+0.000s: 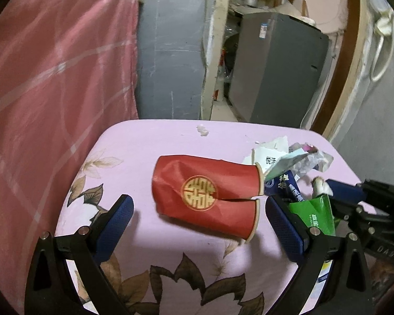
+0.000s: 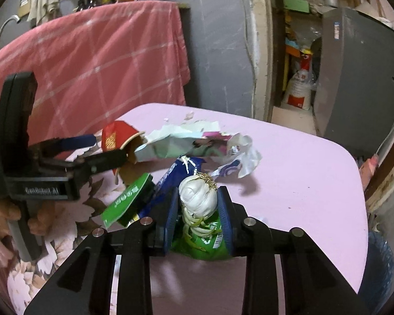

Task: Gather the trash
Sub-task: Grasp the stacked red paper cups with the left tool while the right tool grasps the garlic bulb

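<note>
A white garlic bulb (image 2: pixel 198 197) is clamped in the right gripper (image 2: pixel 199 219); a crushed red paper cup (image 1: pixel 206 195) is flanked by the left gripper (image 1: pixel 199 225).

The left gripper's jaws are spread wide, the cup lying on its side between them on the pink floral tablecloth (image 1: pixel 170 141), untouched. Under the right gripper's closed pads a green plastic wrapper (image 2: pixel 205 244) is seen; ahead of it, a blue packet (image 2: pixel 170 176) and crumpled white paper (image 2: pixel 241 155) are heaped.

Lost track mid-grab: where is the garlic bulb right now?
In the right wrist view, the garlic bulb sits between the right gripper fingers, above a green wrapper, beside the blue packet.
</note>
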A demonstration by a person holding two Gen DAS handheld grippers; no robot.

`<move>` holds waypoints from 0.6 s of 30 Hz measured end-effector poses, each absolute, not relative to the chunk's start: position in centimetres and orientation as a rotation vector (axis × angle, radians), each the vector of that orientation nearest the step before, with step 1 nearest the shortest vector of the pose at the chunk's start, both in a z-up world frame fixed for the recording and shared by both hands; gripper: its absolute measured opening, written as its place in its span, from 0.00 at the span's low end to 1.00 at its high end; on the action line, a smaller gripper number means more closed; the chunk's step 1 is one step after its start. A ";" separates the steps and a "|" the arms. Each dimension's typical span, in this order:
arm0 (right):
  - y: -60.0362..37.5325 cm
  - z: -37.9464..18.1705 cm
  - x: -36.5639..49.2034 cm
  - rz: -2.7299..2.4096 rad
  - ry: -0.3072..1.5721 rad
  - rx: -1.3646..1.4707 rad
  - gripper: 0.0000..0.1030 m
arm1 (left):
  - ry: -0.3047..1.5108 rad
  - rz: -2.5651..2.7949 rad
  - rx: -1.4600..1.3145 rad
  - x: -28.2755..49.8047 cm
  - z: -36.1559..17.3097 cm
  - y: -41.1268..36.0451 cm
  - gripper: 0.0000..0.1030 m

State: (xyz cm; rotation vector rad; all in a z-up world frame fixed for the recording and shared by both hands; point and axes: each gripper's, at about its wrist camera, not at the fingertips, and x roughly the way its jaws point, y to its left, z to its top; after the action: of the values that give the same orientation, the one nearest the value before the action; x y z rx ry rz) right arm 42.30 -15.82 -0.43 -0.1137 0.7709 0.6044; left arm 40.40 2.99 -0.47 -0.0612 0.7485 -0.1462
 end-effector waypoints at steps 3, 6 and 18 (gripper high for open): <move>-16.1 -0.2 42.5 0.590 0.761 -0.091 0.27 | 0.755 -0.126 -0.015 40.8 -0.7 2.5 0.95; -16.6 -0.1 42.7 0.593 0.757 -0.056 0.27 | 0.764 -0.114 0.014 41.0 -0.9 2.1 0.95; -17.5 -0.2 42.3 0.605 0.749 -0.020 0.27 | 0.792 -0.109 0.057 40.8 -1.8 2.1 0.74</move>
State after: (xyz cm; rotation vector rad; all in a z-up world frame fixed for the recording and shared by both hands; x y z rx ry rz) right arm 42.32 -17.45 -0.21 -0.0201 0.7488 0.6045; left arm 40.85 2.08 -1.81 0.0574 0.7918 -0.1091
